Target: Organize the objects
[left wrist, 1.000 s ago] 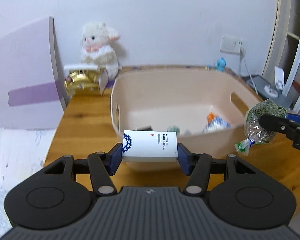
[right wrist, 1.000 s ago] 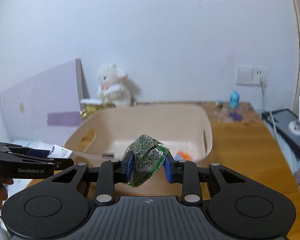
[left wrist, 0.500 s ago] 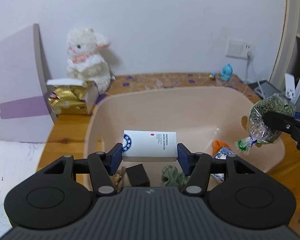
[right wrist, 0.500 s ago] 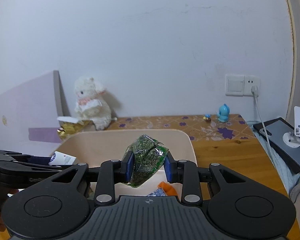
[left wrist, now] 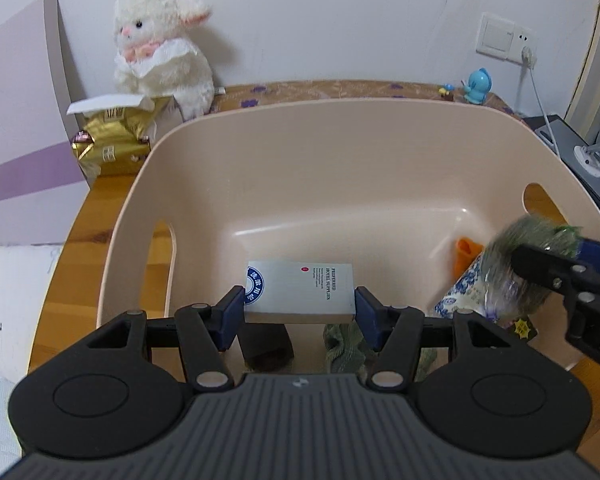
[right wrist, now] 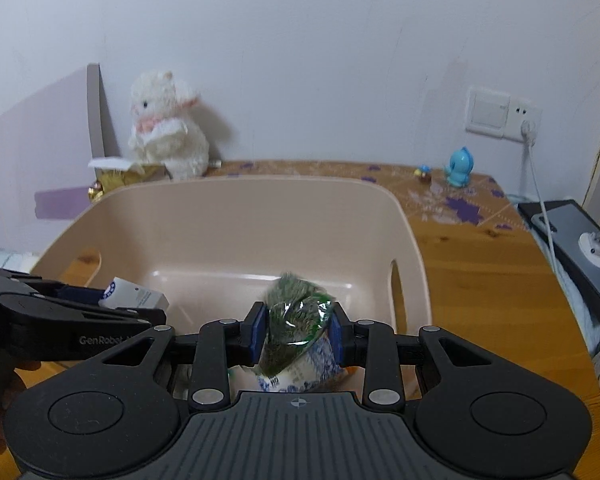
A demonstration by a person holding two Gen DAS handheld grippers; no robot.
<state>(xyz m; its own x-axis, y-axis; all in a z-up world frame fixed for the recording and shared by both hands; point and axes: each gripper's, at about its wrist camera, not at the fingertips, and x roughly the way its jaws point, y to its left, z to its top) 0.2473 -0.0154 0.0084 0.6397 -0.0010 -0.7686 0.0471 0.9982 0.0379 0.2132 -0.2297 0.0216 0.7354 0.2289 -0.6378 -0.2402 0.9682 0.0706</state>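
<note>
Your left gripper (left wrist: 299,307) is clamped on the white box (left wrist: 300,290) by its two short ends, and your right gripper (right wrist: 297,334) pinches the green packet (right wrist: 296,320) across its middle; both loads hang above the open beige tub (left wrist: 340,152), inside its rim, the box toward the near left and the packet toward the near right. The box will likely feel light and stiff, a thin carton that keeps its shape, so the end-to-end hold you have is the sound one, though hard squeezing could dent it. The packet is another matter: crinkly clear film around loose dried green stuff, soft and slippery, apt to slide or crumple, so a hold across the bulky middle, as now, looks safer than the thin sealed edge. The box is flat and rectangular, white to pale grey, with a blue round seal at one end and small dark print at the other. The packet is a bulging pouch, dark green inside, glossy where the film catches light, and blurred in the left view. Below them the tub floor already holds a blue-and-white patterned pouch (left wrist: 462,292), something orange (left wrist: 466,254), a dark block (left wrist: 266,344) and a crumpled green cloth (left wrist: 342,346), so pick bare floor for each drop
</note>
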